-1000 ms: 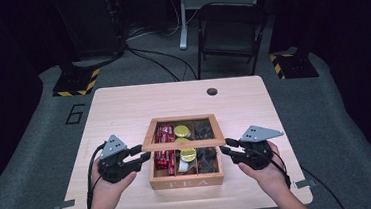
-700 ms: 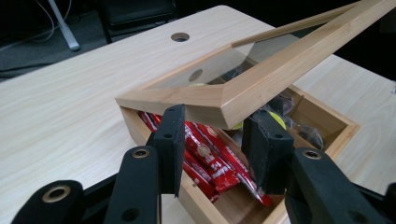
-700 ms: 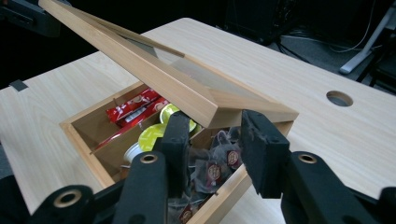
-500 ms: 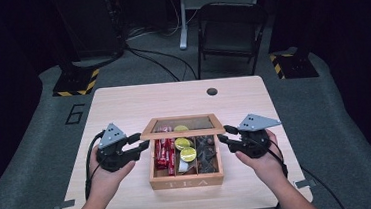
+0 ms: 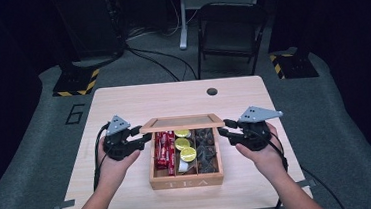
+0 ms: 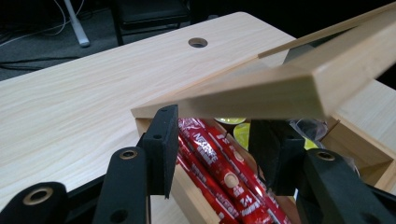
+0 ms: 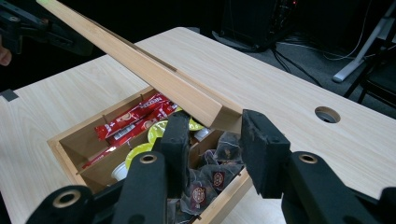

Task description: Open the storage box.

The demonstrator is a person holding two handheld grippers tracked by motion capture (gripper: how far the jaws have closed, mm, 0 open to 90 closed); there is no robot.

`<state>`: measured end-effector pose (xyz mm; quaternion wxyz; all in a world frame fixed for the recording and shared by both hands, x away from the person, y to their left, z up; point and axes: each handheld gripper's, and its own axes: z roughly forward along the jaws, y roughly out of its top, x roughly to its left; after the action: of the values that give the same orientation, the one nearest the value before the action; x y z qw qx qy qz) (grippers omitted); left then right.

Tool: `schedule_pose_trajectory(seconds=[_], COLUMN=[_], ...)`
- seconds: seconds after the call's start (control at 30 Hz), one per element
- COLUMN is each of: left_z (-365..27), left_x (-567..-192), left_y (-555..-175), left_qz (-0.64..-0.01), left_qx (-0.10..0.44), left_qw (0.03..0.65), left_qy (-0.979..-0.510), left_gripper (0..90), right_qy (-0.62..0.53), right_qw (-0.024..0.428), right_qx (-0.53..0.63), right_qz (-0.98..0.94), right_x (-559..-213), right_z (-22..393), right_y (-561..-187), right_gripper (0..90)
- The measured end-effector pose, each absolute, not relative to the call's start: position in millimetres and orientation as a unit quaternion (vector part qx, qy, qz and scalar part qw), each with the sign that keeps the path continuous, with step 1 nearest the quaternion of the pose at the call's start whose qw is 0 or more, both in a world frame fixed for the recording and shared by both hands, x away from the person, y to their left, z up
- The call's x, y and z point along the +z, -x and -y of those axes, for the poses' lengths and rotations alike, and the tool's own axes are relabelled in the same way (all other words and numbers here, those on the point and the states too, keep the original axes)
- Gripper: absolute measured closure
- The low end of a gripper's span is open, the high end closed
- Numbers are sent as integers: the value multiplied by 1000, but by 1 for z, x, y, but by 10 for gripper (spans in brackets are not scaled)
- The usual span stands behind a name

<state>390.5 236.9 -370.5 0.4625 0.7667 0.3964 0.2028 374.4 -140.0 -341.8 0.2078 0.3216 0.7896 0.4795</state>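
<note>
A wooden tea box (image 5: 187, 182) stands at the table's front middle, its hinged glass-paned lid (image 5: 182, 122) raised partway and tilted. Inside lie red sachet sticks (image 5: 164, 149), yellow-lidded capsules (image 5: 182, 145) and dark tea bags (image 5: 207, 150). My left gripper (image 5: 143, 135) is at the lid's left end; its jaws have just been opening, and the lid's edge (image 6: 280, 88) lies over the spread fingertips, not pinched between them. My right gripper (image 5: 227, 130) is at the lid's right end, jaws apart, with the lid's corner (image 7: 219, 114) sitting just above the gap.
A round cable hole (image 5: 212, 91) is in the table's far right part. Bare tabletop (image 5: 123, 102) lies behind and beside the box. A dark folding chair (image 5: 231, 35) and striped stand bases (image 5: 74, 85) are on the floor beyond the table.
The lid has swung up from a lower tilt to a steeper one. Both hands have moved away from the person, following the lid's ends, and the right one has risen.
</note>
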Motion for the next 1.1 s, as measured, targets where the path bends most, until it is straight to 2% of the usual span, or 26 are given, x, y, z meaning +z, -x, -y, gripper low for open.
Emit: schedule_pose_trajectory(seconds=[0.1, 0.33, 0.5, 0.87, 1.1], left_z=[-234, -234, -234, -234, -234], left_x=[-369, -367, -362, -354, -351], left_y=[-391, -395, -401, -413, -418], left_qz=[-397, -399, -406, -409, -408], left_qx=[216, 222, 220, 222, 226], left_qw=[458, 461, 462, 471, 469], left_qy=[-766, -761, -757, -750, -750], left_gripper=[589, 605, 609, 614, 616], right_qy=[-322, -320, -322, -335, -345], right_qw=[207, 202, 221, 229, 238], right_qx=[478, 487, 485, 472, 458], right_qz=[-790, -787, -783, -783, -784], right_x=[-341, -340, -339, -344, -349], right_z=[140, 142, 139, 134, 129], right_y=[-375, -379, -383, -405, -423], right_gripper=[626, 617, 606, 563, 573])
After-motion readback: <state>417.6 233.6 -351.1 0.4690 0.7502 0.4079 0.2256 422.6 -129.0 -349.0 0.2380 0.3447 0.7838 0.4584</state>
